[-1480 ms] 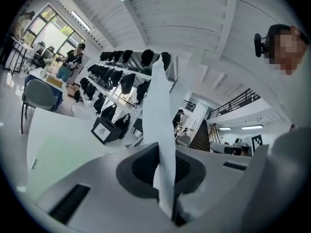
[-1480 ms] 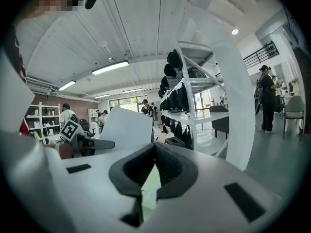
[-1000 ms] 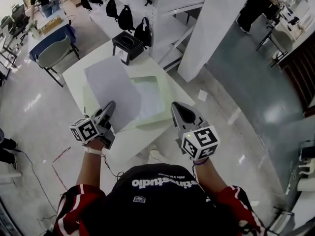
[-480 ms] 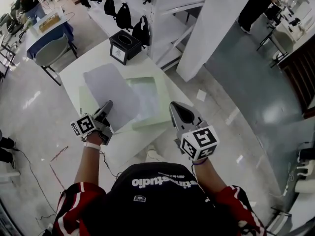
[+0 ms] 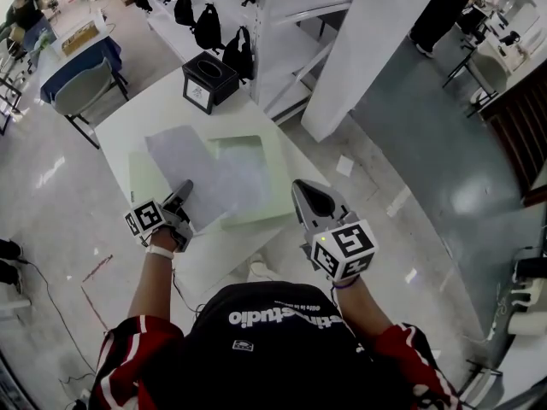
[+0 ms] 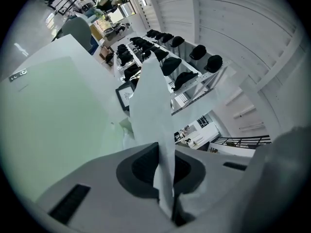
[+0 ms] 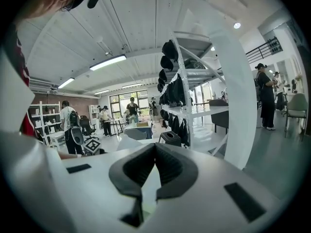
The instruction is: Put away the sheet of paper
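we log the left gripper low at the near left of the white table, marker cube twd us. in the left gripper view its jaws are pinched tight on the sheet of paper. the sheet runs edge-on out of the left gripper and up thru the frame, w/ a slight curl.

from the head view the sheet of paper is held by its near corner. the rest slants away over the left half of the pale green tray, far end pointing twd the black box. we can't tell whether the sheet rests on the tray or hangs just above it. tray lies flat at table ctr, its paler inner panel partly covered by the sheet. in the left gripper view the tray fills the left side, just beside the jaws.

right gripper sits at the tray's near right corner, well apart from the sheet. right gripper view: right gripper has its jaw tips pressed together w/ nothing btw them.

bkgd: black box at the table's far edge, open top, also seen past the sheet. white shelf w/ black bags behind it. white pillar to the right. grey chair far left. other people stand across the room.
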`<move>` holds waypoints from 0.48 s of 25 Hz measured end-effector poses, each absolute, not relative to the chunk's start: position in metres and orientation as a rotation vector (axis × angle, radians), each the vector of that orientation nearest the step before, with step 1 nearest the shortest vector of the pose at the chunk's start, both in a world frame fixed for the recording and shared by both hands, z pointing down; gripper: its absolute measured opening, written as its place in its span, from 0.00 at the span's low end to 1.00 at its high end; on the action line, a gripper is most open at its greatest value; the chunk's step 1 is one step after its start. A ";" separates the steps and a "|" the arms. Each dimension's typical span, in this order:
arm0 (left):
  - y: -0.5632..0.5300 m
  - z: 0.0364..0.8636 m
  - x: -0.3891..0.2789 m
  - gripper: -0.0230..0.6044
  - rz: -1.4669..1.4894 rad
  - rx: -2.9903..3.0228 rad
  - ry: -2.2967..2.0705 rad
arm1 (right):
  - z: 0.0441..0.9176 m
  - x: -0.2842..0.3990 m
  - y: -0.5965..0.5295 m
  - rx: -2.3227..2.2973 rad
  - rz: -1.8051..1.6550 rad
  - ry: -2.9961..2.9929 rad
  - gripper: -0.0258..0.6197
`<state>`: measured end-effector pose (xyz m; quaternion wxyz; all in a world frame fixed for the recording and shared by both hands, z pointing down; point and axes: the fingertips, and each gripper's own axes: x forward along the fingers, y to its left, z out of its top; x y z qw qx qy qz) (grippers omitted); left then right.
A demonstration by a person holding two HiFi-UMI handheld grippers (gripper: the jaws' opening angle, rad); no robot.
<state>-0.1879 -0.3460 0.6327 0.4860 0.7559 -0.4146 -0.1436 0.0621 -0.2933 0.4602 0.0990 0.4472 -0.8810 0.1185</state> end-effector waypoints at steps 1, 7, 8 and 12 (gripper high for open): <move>-0.346 0.636 -0.186 0.04 -0.358 1.827 -1.000 | 0.461 0.063 -0.294 1.321 0.351 -2.604 0.04; -0.346 0.658 -0.180 0.04 -0.302 1.796 -0.998 | 0.463 0.066 -0.296 1.311 0.355 -2.605 0.04; -0.346 0.663 -0.180 0.04 -0.280 1.792 -1.004 | 0.464 0.067 -0.296 1.311 0.356 -2.604 0.04; -0.347 0.677 -0.184 0.04 -0.220 1.776 -1.029 | 0.466 0.069 -0.298 1.314 0.365 -2.602 0.04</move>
